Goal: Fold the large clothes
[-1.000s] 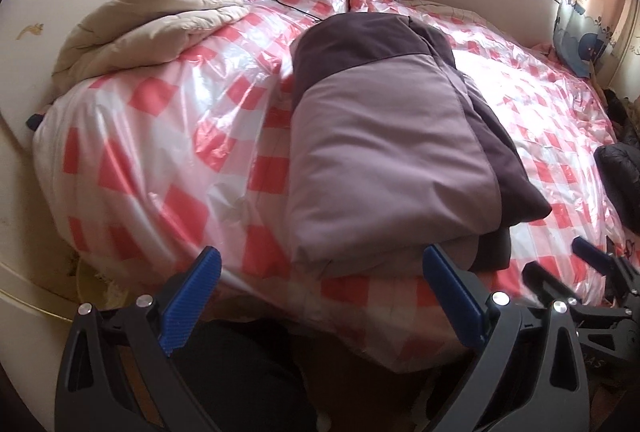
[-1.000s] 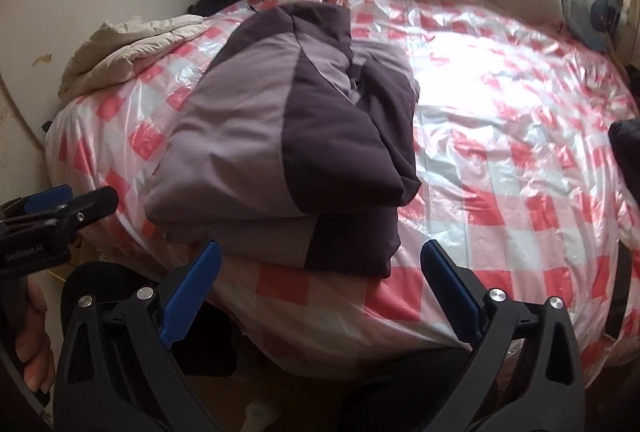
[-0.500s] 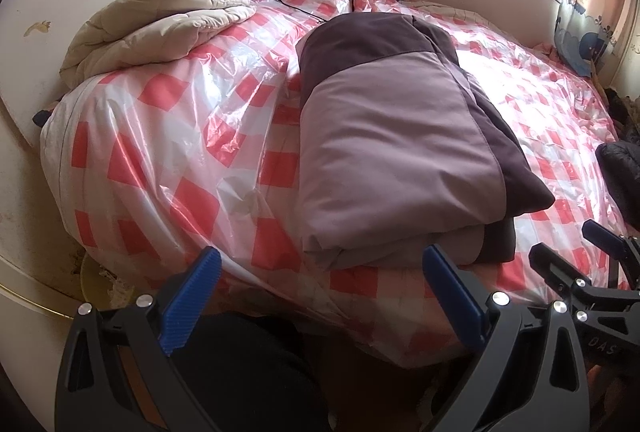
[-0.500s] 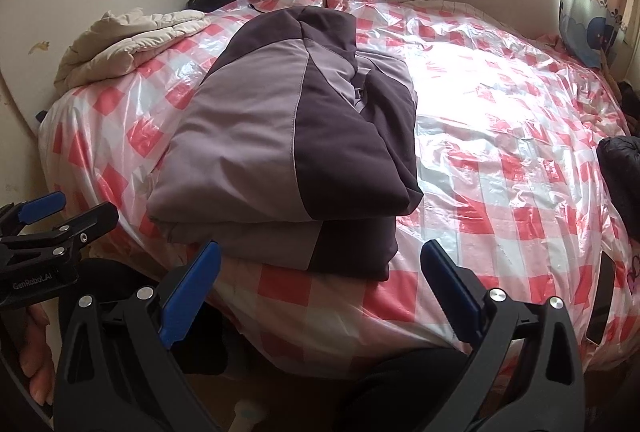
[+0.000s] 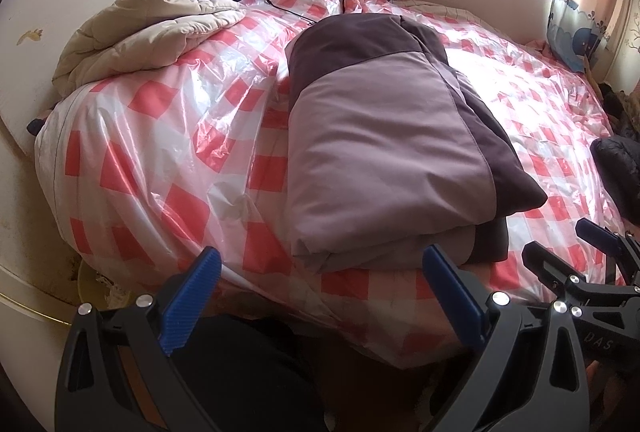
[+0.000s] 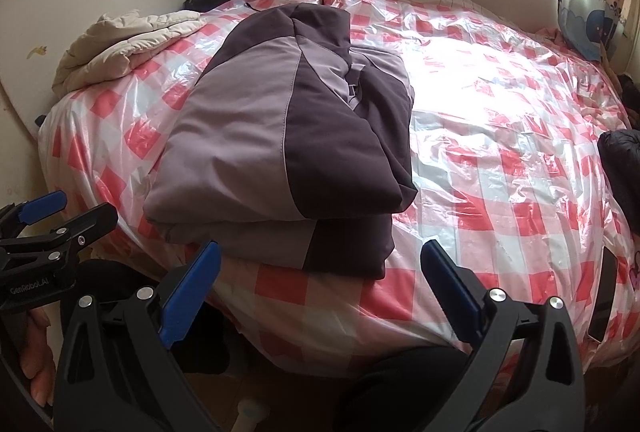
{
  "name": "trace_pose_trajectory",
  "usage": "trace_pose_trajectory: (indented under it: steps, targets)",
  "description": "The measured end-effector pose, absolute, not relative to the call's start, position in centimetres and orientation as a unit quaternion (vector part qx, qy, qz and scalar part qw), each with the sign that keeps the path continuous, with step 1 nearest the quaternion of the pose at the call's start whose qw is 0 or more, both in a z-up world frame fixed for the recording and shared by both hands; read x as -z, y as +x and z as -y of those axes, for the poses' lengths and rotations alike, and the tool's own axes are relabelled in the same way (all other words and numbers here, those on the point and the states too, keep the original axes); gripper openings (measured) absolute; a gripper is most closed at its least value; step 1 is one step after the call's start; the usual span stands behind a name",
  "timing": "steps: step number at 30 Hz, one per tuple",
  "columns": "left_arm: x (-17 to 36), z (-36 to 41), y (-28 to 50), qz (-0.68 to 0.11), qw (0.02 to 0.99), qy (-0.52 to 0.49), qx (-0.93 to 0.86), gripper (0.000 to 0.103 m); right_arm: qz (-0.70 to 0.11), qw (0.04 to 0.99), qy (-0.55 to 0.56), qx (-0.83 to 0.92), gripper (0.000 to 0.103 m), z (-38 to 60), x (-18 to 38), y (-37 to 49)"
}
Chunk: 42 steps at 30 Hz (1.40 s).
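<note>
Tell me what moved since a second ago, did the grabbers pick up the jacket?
No. Both grippers, left and right, drew back a little from the bed and rose slightly, so more of it shows. Both stayed open and empty. The folded jacket lay where it was, and so did the cream quilt.

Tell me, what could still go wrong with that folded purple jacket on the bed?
1. The folded jacket lies close to the bed's near edge on a glossy checked plastic sheet; a nudge might slide it off.
2. Its folded layers look puffy and loosely stacked, so the top fold could spring open.
3. Both the left gripper and the right gripper have open jaws and hold nothing, so nothing steadies the jacket.
</note>
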<state>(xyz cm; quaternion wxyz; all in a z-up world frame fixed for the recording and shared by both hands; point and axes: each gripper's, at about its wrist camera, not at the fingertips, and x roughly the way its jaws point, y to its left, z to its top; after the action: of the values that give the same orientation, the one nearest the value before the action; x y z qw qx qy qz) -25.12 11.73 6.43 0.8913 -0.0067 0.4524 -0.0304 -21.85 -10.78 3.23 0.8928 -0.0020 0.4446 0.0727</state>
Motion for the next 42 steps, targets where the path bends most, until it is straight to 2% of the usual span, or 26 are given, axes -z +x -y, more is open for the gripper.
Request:
trace_pose_trajectory:
  steps: [31, 36, 42]
  targets:
    - [-5.5, -11.5, -24.4, -0.461, 0.887, 0.006, 0.021, 0.097, -0.465, 0.881, 0.010, -0.083, 0.096, 11.0, -1.8, -21.3]
    - [-4.6, -11.3, -24.0, -0.484, 0.875, 0.029, -0.002, 0.097, -0.468, 0.880, 0.012, -0.082, 0.096, 11.2, -1.5, -21.3]
    - [-4.4, -12.2, -23.9, -0.496, 0.869, -0.002, 0.006, 0.097, -0.471, 0.879, 0.012, -0.080, 0.096, 11.3, -1.3, -21.4]
